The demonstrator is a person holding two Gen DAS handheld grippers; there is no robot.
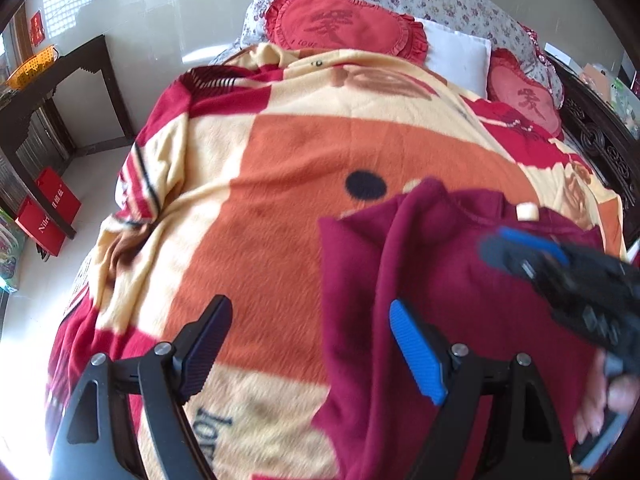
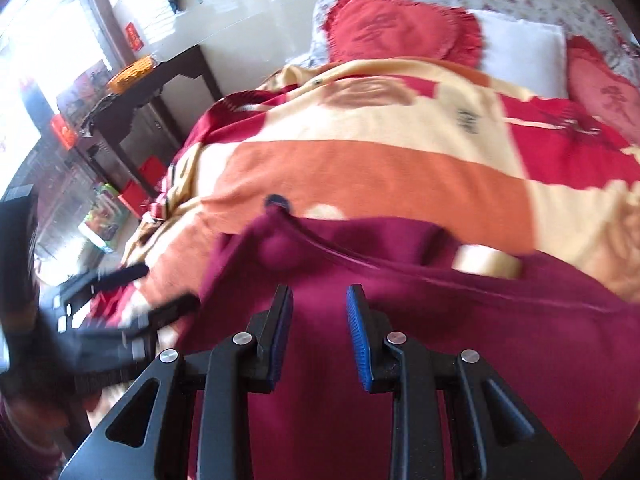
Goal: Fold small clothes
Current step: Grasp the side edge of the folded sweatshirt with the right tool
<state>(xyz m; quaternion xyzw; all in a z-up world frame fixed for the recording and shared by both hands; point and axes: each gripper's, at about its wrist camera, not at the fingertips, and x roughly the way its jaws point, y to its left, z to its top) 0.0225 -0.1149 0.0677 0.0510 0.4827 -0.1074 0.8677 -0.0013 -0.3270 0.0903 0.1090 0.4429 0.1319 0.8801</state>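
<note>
A maroon fleece garment (image 1: 460, 300) lies spread on the bed's blanket, with a raised fold running down its left part and a white label (image 1: 526, 211) near its collar. My left gripper (image 1: 310, 304) hangs wide open over the garment's left edge, its blue pad above the fabric and nothing between its fingers. My right gripper (image 2: 320, 288) hovers over the garment (image 2: 440, 320) with its jaws close together and a narrow gap; no cloth shows pinched. It appears blurred in the left wrist view as the right gripper (image 1: 500, 244). The left gripper (image 2: 132, 300) shows blurred in the right wrist view.
An orange, cream and red blanket (image 1: 280, 184) covers the bed. Red heart cushions (image 1: 344, 24) and a white pillow (image 1: 456, 56) lie at its head. A dark side table (image 1: 80, 76) and red bags (image 1: 48, 212) stand on the floor at left. A hand (image 1: 612, 400) holds the right gripper.
</note>
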